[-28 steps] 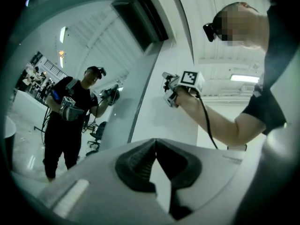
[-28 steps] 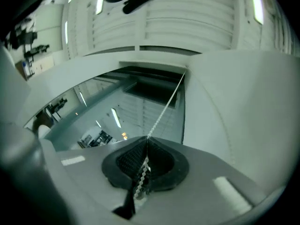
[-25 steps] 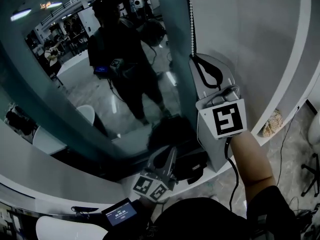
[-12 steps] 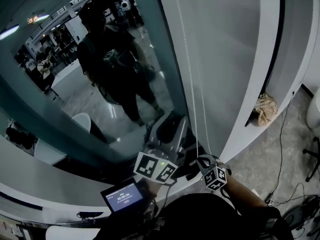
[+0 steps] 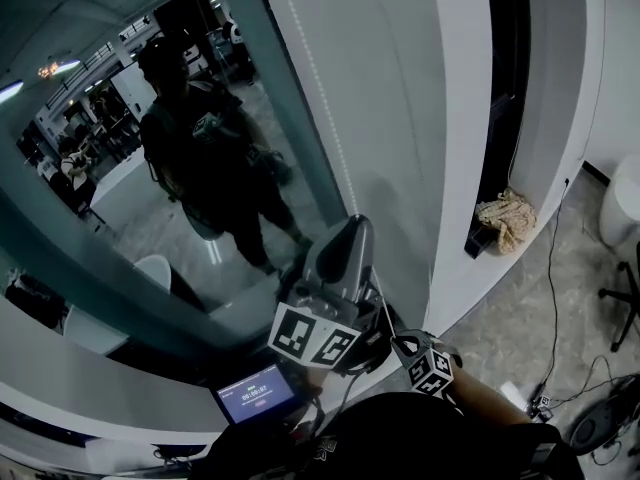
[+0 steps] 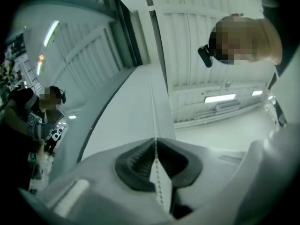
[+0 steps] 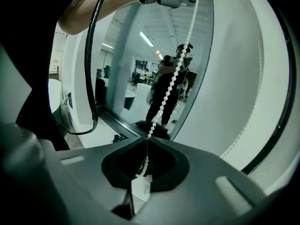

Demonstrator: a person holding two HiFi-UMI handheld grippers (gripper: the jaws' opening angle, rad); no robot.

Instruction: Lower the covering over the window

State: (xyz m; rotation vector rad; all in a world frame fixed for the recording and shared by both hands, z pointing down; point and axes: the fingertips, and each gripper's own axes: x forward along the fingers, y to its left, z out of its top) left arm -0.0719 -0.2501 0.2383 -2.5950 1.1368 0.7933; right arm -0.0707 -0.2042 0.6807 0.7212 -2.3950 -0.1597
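White bead chain nipped tight in both shut tongs, L tongs higher up it than R tongs

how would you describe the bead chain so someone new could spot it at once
Find the big window glass that mirrors a standing person; a white panel stands just right of it. Down the panel's left edge runs the bead chain, a thin string of small white balls, pinched in the left tongs and the right tongs. Unlike the smooth black cable, it is white and beaded.
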